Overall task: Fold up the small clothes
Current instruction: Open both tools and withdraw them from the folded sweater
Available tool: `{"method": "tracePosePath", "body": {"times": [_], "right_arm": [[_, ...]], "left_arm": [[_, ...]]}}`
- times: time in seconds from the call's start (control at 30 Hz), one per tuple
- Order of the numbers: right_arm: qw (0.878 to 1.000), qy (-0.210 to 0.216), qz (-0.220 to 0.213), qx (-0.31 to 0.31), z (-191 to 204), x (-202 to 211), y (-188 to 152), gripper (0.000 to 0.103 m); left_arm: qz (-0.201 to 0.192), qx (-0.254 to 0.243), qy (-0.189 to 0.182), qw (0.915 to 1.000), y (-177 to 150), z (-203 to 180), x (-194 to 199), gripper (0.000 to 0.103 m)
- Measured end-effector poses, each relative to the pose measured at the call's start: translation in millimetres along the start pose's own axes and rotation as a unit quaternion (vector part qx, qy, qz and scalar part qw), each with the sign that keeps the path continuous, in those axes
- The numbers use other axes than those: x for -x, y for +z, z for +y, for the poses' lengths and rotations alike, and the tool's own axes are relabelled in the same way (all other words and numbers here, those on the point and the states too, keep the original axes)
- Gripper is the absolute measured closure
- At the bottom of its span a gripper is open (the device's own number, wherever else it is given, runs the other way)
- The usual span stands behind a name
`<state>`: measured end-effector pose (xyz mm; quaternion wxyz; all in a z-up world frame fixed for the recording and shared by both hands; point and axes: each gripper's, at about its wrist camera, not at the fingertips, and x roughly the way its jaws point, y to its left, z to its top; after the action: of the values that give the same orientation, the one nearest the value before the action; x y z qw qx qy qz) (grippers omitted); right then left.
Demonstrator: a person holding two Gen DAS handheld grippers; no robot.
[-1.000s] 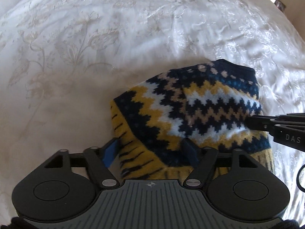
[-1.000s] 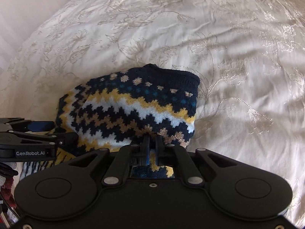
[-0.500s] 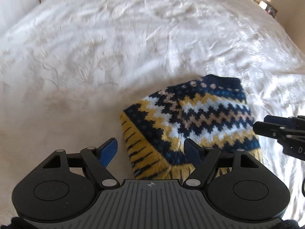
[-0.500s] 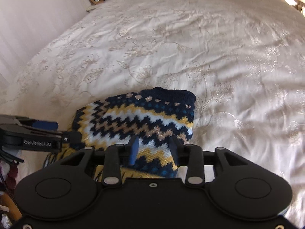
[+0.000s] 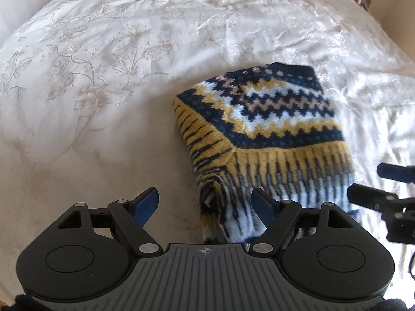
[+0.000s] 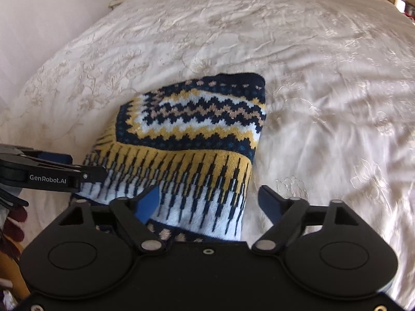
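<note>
Sweater, knitted in navy, yellow and white zigzags, lies folded on the bed | right gripper above its near hem, fingers just sprung apart, nothing pinched | left gripper at its left corner, fingers spread, gripping nothing | embroidered cream bedspread beneath.

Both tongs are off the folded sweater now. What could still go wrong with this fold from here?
1. The navy, yellow and white zigzag knitted sweater is a thick bundle on a soft cream embroidered bedspread; with the right tongs having just been opening, nothing pins it, so it may spring open.
2. Its near edge lies between the open right tongs and by the open left tongs; either could snag it.
</note>
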<state>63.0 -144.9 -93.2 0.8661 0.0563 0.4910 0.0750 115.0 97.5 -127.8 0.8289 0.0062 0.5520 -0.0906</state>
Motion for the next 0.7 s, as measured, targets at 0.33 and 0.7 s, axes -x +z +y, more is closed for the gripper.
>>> {"method": "tracePosePath", "body": {"times": [0.33, 0.7], "right_arm": [[0.999, -0.01, -0.044, -0.015, 14.4, 43.6, -10.0, 0.013], [0.996, -0.01, -0.085, -0.036, 17.6, 90.5, -25.8, 0.009]], "left_arm": [[-0.043, 0.045, -0.041, 0.9972, -16.9, -8.9, 48.8, 0.026], [-0.087, 0.041, 0.081, 0.9921, -34.0, -32.6, 94.0, 0.027]]}}
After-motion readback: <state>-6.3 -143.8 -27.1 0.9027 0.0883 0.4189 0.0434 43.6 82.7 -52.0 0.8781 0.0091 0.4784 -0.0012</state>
